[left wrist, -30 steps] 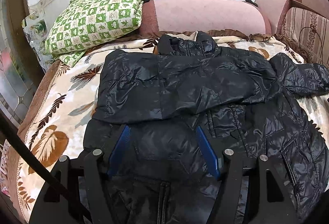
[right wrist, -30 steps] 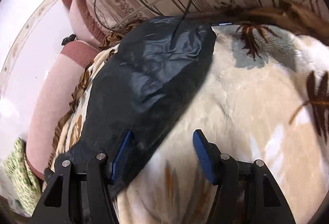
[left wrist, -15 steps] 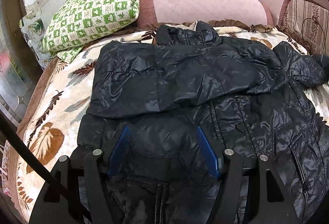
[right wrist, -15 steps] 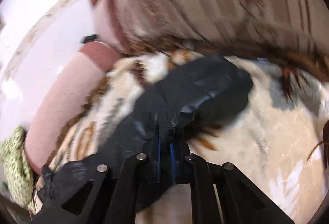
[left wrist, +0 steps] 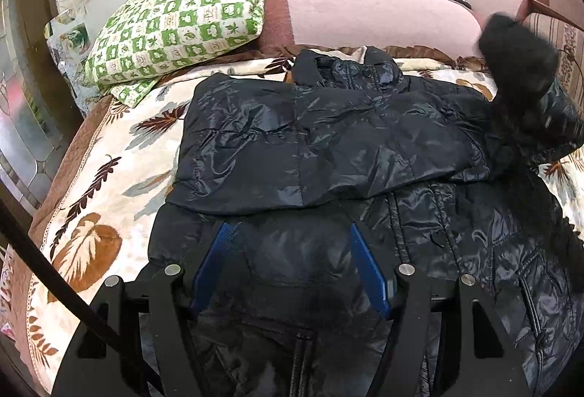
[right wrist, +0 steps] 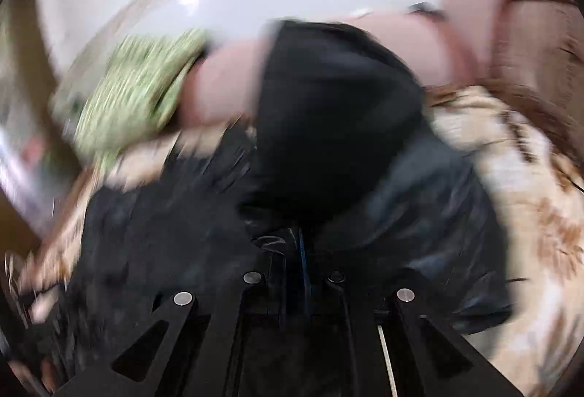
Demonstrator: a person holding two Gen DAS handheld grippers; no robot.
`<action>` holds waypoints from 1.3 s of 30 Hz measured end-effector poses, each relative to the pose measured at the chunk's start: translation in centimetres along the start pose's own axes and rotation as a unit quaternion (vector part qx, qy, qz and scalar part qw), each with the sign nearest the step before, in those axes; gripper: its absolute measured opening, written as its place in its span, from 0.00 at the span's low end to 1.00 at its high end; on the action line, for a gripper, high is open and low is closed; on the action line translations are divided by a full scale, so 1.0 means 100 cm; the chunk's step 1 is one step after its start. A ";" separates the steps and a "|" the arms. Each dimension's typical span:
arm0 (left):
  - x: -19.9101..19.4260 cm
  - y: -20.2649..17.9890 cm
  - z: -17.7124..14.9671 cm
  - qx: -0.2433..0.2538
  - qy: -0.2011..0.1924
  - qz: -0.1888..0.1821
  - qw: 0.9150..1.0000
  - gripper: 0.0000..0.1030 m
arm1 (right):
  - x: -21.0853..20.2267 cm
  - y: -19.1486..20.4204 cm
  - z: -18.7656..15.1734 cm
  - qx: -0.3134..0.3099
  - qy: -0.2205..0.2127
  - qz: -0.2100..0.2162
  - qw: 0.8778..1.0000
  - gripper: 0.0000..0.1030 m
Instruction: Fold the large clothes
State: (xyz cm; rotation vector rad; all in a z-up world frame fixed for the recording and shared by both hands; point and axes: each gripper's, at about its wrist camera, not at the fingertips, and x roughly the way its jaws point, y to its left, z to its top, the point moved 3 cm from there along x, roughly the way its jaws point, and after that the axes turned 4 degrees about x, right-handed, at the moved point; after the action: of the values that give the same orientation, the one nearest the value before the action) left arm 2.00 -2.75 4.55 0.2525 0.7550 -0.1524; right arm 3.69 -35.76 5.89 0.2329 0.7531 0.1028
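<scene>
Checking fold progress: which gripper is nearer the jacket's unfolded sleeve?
Right. The right gripper is shut on the sleeve; the left gripper hovers open over the jacket's lower body.

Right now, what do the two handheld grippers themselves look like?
The left gripper has matte black angular finger arms with silver round bolts, ridged blue pads and a black cable at lower left. The right gripper, though blurred, looks identical.

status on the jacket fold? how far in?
Early-middle. Done: one sleeve already lies folded across the chest of the black jacket on the leaf-print blanket. In hand: the right gripper is shut on the other sleeve, lifted off the bed; that view is blurred. The left gripper is open over the jacket's lower part. Left: lay that sleeve across, then fold the body.
</scene>
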 end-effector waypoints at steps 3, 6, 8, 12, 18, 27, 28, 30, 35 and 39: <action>0.002 0.005 0.001 -0.009 0.001 -0.003 1.000 0.64 | 0.021 0.018 -0.017 -0.045 0.046 0.010 0.998 0.11; 0.001 0.009 0.004 -0.020 -0.001 -0.021 1.000 0.64 | 0.023 0.038 -0.028 -0.109 0.073 0.012 0.991 0.13; -0.003 0.007 0.006 -0.017 -0.010 -0.026 0.999 0.64 | 0.016 0.045 -0.031 -0.129 0.083 0.031 0.988 0.18; -0.017 0.001 0.016 -0.018 -0.028 -0.048 0.998 0.65 | 0.005 0.055 -0.041 -0.167 0.087 0.045 0.981 0.36; -0.030 -0.015 0.032 -0.053 -0.025 -0.147 0.987 0.74 | -0.032 0.066 -0.040 -0.181 0.059 0.085 0.978 0.66; 0.015 -0.090 0.061 -0.044 0.027 -0.222 0.974 0.75 | -0.083 -0.002 -0.001 0.039 -0.052 0.085 0.994 0.77; 0.020 -0.097 0.065 -0.043 0.032 -0.220 0.974 0.72 | -0.083 -0.005 0.000 0.045 -0.053 0.083 0.994 0.77; 0.034 -0.115 0.072 -0.025 0.055 -0.211 0.976 0.23 | -0.080 -0.016 0.000 0.065 -0.054 0.079 0.993 0.77; 0.030 -0.111 0.089 -0.019 0.051 -0.178 0.983 0.13 | -0.071 -0.027 0.007 0.084 -0.061 0.061 0.993 0.77; -0.005 -0.064 0.116 -0.027 0.001 -0.156 0.987 0.13 | -0.073 -0.024 0.010 0.079 -0.066 0.063 0.993 0.77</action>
State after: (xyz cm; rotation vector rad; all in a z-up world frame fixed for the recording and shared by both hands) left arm 7.84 -12.09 11.94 0.0811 0.7968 -0.4265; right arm -0.85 -39.51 10.85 0.4340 0.6154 0.1457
